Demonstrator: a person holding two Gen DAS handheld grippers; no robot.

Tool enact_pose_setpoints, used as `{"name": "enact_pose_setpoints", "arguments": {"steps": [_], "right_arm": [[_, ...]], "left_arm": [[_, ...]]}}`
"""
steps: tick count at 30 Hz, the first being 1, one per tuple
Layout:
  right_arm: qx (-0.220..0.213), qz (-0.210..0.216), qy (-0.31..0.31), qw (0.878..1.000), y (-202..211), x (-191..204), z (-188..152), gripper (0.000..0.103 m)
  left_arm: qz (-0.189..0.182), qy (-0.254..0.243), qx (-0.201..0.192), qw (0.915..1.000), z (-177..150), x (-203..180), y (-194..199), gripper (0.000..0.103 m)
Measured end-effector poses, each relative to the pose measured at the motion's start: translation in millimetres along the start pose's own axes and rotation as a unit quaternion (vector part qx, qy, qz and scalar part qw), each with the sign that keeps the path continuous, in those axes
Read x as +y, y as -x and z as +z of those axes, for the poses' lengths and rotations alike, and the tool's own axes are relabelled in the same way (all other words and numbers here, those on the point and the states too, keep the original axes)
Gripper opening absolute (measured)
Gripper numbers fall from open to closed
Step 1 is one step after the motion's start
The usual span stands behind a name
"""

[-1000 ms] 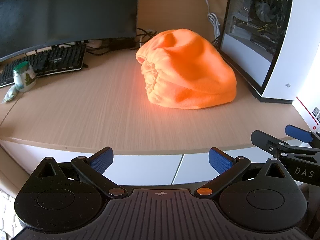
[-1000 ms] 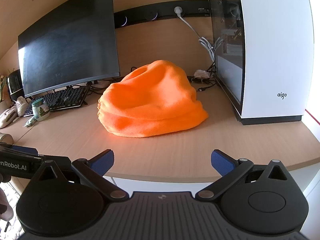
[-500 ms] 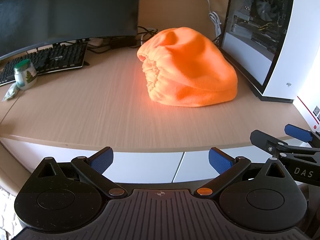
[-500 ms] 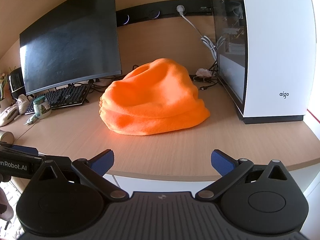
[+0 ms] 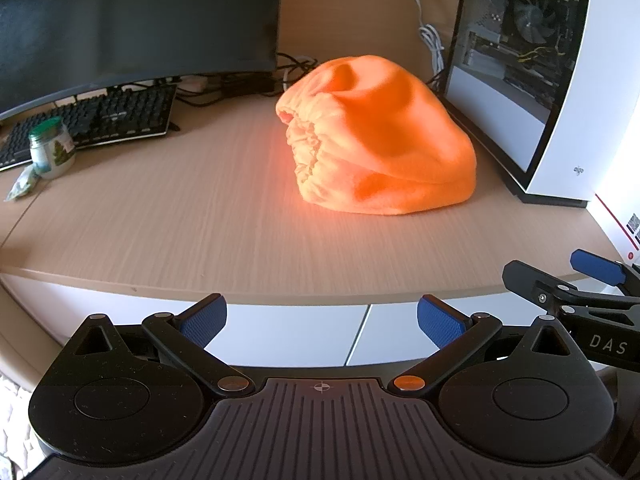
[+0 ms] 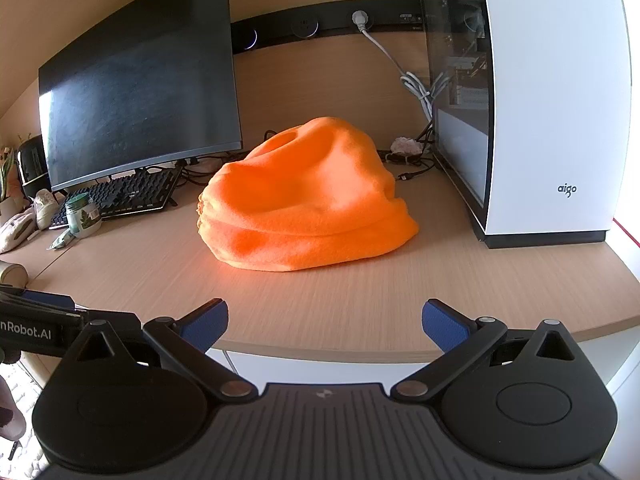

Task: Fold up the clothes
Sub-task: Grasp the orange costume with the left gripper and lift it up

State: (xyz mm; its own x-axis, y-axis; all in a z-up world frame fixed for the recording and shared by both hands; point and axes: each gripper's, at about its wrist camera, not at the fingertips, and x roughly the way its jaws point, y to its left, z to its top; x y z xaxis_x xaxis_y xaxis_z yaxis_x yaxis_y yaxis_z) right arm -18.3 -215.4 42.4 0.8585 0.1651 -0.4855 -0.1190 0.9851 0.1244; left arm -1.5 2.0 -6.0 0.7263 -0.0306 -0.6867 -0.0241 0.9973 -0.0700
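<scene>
A crumpled orange fleece garment (image 5: 380, 140) lies in a heap on the wooden desk (image 5: 180, 232), its gathered elastic edge facing left. It also shows in the right wrist view (image 6: 304, 204). My left gripper (image 5: 320, 318) is open and empty, held just off the desk's front edge, well short of the garment. My right gripper (image 6: 324, 320) is open and empty, at the front edge too. The right gripper shows at the right of the left wrist view (image 5: 568, 280).
A white PC case (image 6: 552, 112) stands right of the garment. A dark monitor (image 6: 140, 92) and a keyboard (image 6: 120, 200) are at the back left, with a green-lidded jar (image 5: 52, 152) beside them. Cables (image 6: 416, 84) hang behind the garment.
Both grippers have moved slightly forward toward the desk; the garment looks a little nearer. Both stay open and the garment has not moved.
</scene>
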Motion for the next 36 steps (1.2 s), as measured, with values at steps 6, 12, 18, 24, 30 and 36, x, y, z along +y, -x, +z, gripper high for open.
{"name": "enact_pose_setpoints", "arguments": {"steps": [6,12,18,24,30,36], "right_arm": [[0.001,-0.006,-0.008,1.0,-7,0,6,0.103],[0.008,-0.034,-0.03,0.999,-21,-5,11,0.103],[0.022,-0.091,-0.039,0.995,-29,-8,19,0.103],[0.028,-0.103,-0.003,0.994,-53,24,52,0.103],[0.082,-0.052,-0.094,0.991,-122,79,77,0.103],[0.095,-0.19,0.014,0.977,-178,133,78,0.103]], "left_arm": [[-0.003,-0.003,0.002,1.0,11,6,-5,0.103],[-0.048,-0.009,0.006,0.9988,35,18,-26,0.103],[-0.152,0.046,0.02,0.9871,87,42,-74,0.103],[-0.175,0.042,0.004,0.9837,128,77,-91,0.103],[-0.119,-0.002,0.003,0.9929,147,129,-105,0.103],[-0.101,0.013,0.025,0.9945,155,191,-119,0.103]]}}
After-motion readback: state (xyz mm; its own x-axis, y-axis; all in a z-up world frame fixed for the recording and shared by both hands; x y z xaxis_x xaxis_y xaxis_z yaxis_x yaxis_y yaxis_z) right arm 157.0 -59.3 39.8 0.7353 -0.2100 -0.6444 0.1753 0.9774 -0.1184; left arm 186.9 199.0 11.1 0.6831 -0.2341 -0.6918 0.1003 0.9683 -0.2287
